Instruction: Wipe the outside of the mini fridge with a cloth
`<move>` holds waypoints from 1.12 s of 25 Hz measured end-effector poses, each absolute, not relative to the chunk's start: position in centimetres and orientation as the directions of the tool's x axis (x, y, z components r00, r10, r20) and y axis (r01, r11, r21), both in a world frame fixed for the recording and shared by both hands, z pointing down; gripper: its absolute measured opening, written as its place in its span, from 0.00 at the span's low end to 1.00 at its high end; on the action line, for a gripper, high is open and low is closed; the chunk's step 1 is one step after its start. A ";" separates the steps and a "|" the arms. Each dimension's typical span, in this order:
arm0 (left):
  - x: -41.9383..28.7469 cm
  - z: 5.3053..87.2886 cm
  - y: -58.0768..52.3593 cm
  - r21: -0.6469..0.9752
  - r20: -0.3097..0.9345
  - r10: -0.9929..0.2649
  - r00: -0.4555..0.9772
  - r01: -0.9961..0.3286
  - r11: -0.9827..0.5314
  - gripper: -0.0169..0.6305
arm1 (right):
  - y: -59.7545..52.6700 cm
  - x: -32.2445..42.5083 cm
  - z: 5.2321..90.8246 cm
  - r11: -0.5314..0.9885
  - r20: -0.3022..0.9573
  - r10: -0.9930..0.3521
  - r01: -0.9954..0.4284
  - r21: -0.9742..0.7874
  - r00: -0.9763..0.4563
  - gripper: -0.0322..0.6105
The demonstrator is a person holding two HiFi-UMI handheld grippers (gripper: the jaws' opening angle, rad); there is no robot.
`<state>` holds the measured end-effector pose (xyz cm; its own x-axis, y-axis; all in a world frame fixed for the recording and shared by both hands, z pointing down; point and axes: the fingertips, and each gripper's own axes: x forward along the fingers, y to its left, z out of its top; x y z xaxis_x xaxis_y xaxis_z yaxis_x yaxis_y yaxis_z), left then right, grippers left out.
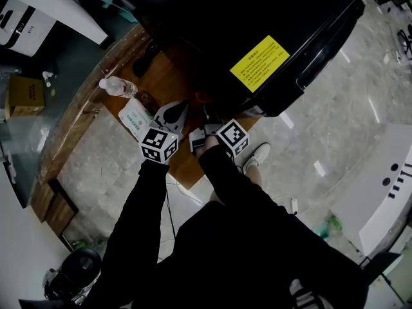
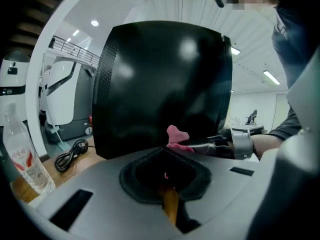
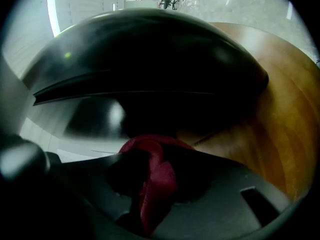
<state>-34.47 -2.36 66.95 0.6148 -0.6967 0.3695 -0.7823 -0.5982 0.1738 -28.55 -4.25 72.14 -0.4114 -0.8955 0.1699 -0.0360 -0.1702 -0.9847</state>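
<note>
Lab-like hall: white machines [image 2: 62, 94], tiled floor [image 1: 335, 108].

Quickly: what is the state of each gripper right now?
Left gripper: closed, nothing between its jaws.
Right gripper: closed on the red cloth.

On top of the black mini fridge [image 1: 212, 24]: a yellow label [image 1: 259, 60] with rows of small black print, too small to read. On the left cube [image 1: 158, 143] and the right cube [image 1: 232, 137]: black-and-white square markers, only patterns, no words. On the water bottle [image 2: 21, 158]: a white label with red marks, too blurred to read. On the white and green packet [image 1: 135, 118] on the counter [image 1: 161, 76]: tiny print, not clear. No word or number clear enough to read.
</note>
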 end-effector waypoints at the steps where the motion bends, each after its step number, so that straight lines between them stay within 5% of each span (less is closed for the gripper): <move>1: -34.4 67.8 -2.4 0.181 0.383 -0.690 0.614 -0.783 -0.596 0.03 | -4.2 -28.5 73.1 -0.187 0.189 -0.893 -0.045 -0.981 -0.409 0.23; 14: -37.1 69.8 0.7 0.221 0.406 -0.705 0.581 -0.811 -0.541 0.03 | -3.5 -28.8 79.9 -0.262 0.302 -0.860 -0.152 -0.953 -0.412 0.22; 20: -41.3 65.0 1.6 0.214 0.324 -0.790 0.520 -0.854 -0.474 0.03 | -1.4 -34.4 70.7 -0.004 0.147 -0.807 -0.243 -0.970 -0.573 0.23; 28: -45.8 52.7 1.7 0.141 0.143 -0.874 0.464 -0.884 -0.446 0.03 | -1.4 -38.8 53.3 0.299 -0.079 -0.787 -0.267 -0.916 -0.612 0.23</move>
